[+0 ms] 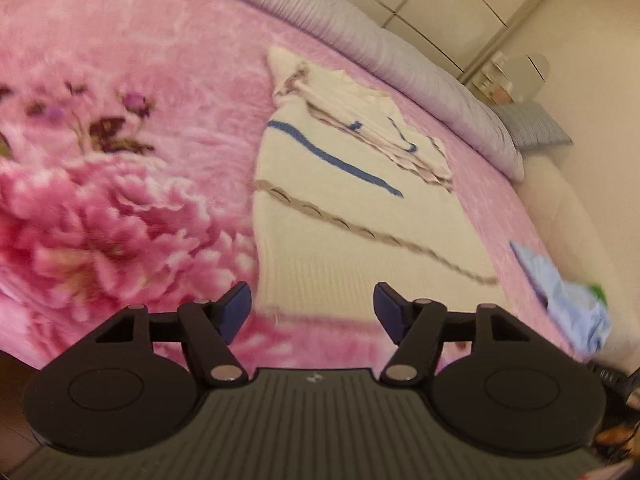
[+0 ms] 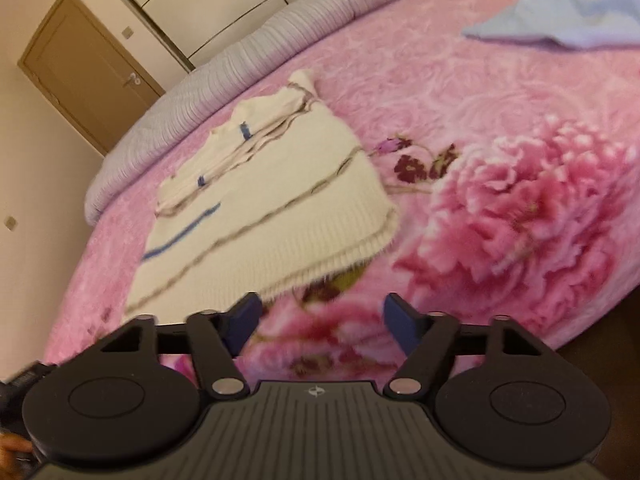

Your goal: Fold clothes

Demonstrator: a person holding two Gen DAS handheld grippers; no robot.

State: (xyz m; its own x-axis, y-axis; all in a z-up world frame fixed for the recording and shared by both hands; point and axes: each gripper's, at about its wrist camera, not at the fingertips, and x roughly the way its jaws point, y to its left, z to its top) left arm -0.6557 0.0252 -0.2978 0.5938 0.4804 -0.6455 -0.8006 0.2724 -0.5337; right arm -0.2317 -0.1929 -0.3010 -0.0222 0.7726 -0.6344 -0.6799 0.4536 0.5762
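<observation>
Left wrist view: one cream knit sweater (image 1: 352,216) lies on the bed, partly folded, its sleeves gathered on top near the collar end.
Sweater texture: ribbed hem at the near edge, one blue stripe and one tan cable-like line across the body; seen from the right wrist camera (image 2: 260,208) the hem shows doubled layers.
Sweater place: middle of the pink blanket, near the pillow roll, well apart from the blue cloth.
Left gripper (image 1: 312,312): jaws spread wide, nothing between them, held just short of the sweater's hem.
Right gripper (image 2: 322,322): jaws spread wide, empty, above the blanket beside the hem's corner.
Fingertips: two per gripper, dark blue pads (image 1: 236,312) on black arms.
Blanket (image 1: 120,160): one, plush pink, large peony print.
Blue cloth (image 2: 560,20): one crumpled light-blue garment at the bed's edge.
Pillow roll (image 2: 240,64): one long lilac ribbed bolster along the far side.
Door (image 2: 84,72): one, brown, with a lever handle.
</observation>
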